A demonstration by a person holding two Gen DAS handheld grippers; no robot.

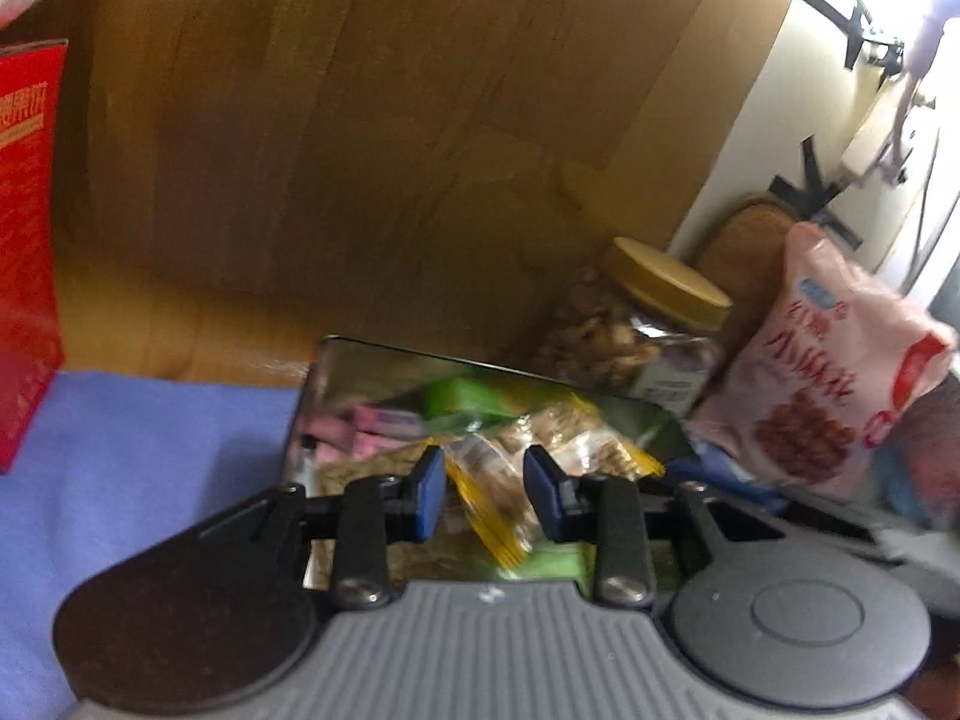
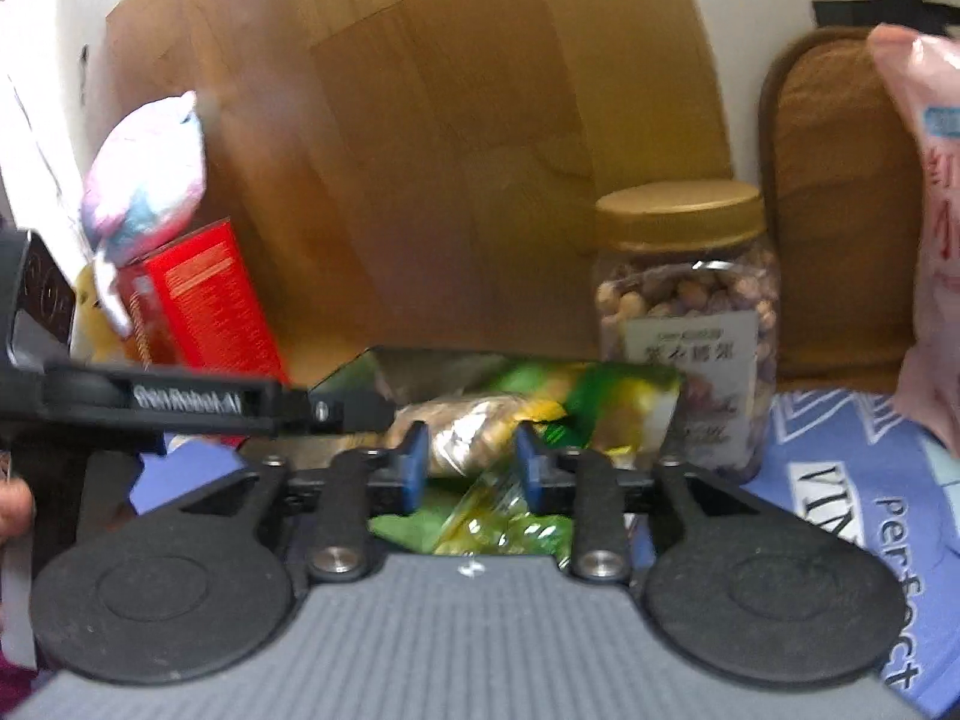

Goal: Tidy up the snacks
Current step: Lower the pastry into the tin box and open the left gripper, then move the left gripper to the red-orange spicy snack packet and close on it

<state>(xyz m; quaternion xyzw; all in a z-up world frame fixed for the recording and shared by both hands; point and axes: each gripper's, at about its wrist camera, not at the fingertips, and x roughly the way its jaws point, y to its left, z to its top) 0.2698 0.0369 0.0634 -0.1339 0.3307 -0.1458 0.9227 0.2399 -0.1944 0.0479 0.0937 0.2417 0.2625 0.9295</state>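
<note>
Two grippers of mine hang over one shiny metal tray [image 1: 336, 360] heaped with small wrapped snacks. My left gripper [image 1: 485, 495] has its blue fingers [image 1: 429, 492] spread, a clear yellow-edged snack packet [image 1: 492, 498] lying in the gap between them; I cannot tell if either pad touches it. My right gripper [image 2: 467, 468] is likewise spread above a green-and-yellow wrapped snack [image 2: 504, 522], beside a crinkly clear packet of pale pieces [image 2: 474, 426]. Behind the tray stands a clear plastic nut jar with a gold lid [image 2: 684, 324], its white label in Chinese characters too blurred to read. The pink snack bag [image 1: 834, 360] with red Chinese lettering sits right of the jar. A red printed carton [image 2: 204, 300] stands left. "GenRobot.AI" shows on the left gripper's black arm [image 2: 186, 402], and "perfect" on the blue tablecloth [image 2: 900, 570].
</note>
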